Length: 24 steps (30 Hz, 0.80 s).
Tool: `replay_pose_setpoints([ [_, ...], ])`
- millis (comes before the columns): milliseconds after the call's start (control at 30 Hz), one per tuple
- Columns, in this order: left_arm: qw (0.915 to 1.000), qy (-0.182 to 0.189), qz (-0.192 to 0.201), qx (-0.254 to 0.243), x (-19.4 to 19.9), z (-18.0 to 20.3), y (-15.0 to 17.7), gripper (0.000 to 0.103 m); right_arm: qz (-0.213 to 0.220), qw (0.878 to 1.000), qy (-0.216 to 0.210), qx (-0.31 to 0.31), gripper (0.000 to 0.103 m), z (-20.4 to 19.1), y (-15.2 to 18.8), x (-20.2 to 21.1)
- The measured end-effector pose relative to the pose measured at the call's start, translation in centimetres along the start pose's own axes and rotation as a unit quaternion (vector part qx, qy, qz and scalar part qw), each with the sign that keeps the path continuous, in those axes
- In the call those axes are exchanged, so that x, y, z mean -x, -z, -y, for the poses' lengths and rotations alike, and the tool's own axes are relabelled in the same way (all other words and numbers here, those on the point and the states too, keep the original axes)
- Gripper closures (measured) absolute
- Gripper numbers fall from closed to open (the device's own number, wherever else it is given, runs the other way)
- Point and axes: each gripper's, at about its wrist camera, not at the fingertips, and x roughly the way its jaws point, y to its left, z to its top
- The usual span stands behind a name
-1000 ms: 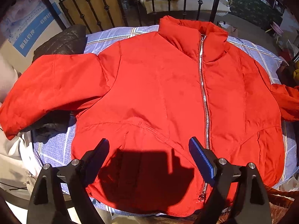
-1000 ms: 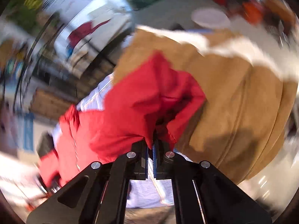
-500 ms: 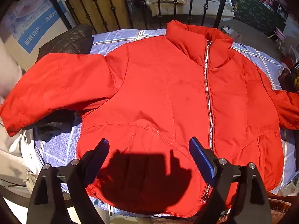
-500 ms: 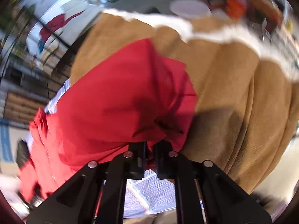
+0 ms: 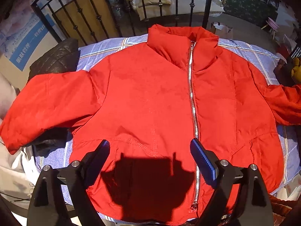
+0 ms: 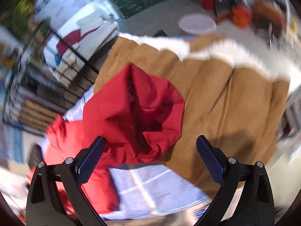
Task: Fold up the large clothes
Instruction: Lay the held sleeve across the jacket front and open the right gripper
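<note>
Left wrist view: your left gripper (image 5: 149, 156) is hovering w/ jaws apart over the red zip-front padded jacket (image 5: 150, 98); right gripper (image 6: 150, 154) jaws are opening, sleeve cuff (image 6: 135, 113) lying loose betw. them.

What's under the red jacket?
The red jacket lies flat on a blue-and-white plaid cloth. Its left sleeve drapes over dark clothing; the other sleeve end rests on a brown coat. Whatever is under the body stays covered.
</note>
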Motion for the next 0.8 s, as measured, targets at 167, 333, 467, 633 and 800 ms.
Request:
replay_pose_setpoints([
  [167, 0.9997, -0.002, 0.008, -0.023, 0.4, 1.1, 0.0, 0.018, 0.02, 0.987, -0.059, -0.145, 0.006, 3.0, 0.4, -3.6],
  [333, 1.0, -0.004, -0.006, 0.0, -0.2, 0.0, 0.6, 0.017, 0.028, 0.996, -0.016, -0.086, 0.044, 0.5, 0.7, -2.7],
  [467, 0.9997, -0.006, -0.017, 0.014, -0.9, -0.7, 0.6, 0.017, 0.02, 0.994, -0.079, -0.073, 0.084, -0.7, 1.0, -1.8],
  [633, 0.9999, -0.011, 0.0, 0.005, -0.2, -0.7, 0.3, 0.017, 0.029, 0.981, -0.183, -0.056, 0.093, -4.6, 0.9, 1.2],
  [800, 0.9998, -0.011, -0.004, 0.019, -0.6, -1.3, 0.2, 0.017, 0.007, 0.955, -0.297, 0.006, 0.094, -13.9, 1.1, 3.3],
])
